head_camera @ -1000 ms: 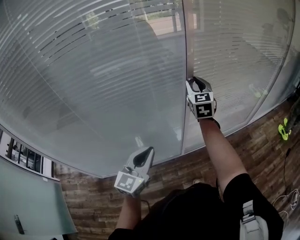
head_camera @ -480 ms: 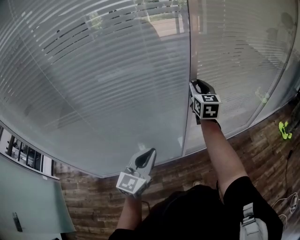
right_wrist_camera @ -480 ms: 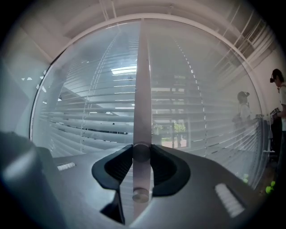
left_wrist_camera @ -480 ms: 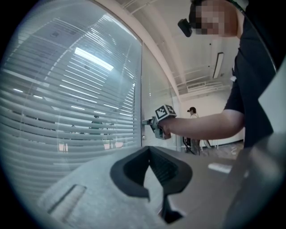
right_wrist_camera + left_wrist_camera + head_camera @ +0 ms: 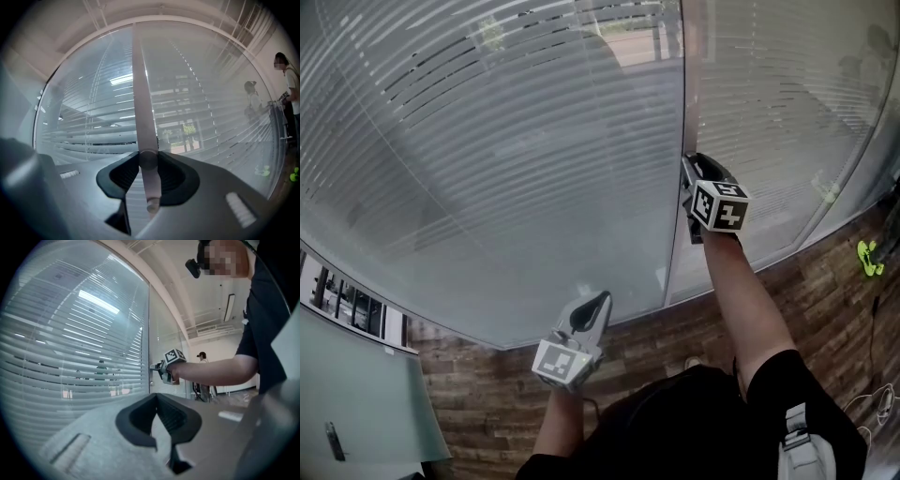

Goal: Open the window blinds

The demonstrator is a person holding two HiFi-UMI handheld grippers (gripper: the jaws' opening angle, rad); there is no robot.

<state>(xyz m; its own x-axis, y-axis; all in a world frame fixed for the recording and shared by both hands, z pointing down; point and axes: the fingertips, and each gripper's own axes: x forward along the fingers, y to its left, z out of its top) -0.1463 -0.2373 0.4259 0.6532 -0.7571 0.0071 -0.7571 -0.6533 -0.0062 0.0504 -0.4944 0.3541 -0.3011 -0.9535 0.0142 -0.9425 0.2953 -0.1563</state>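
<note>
Pale horizontal window blinds fill the wall ahead, also seen in the left gripper view and the right gripper view. A thin whitish wand hangs down at the seam between two blind panels. My right gripper is held level and shut on that wand, which stands upright between its dark pads. My left gripper hangs lower and to the left, short of the blinds, shut and holding nothing. It looks across at the right gripper.
Brown wood-plank floor runs below the blinds. A yellow-green object and thin cables lie at the right. A frosted glass panel stands at the lower left. A person stands at the far right.
My right gripper has rolled around the wand, so its marker cube now faces more to the right. The left gripper has stayed where it was.
</note>
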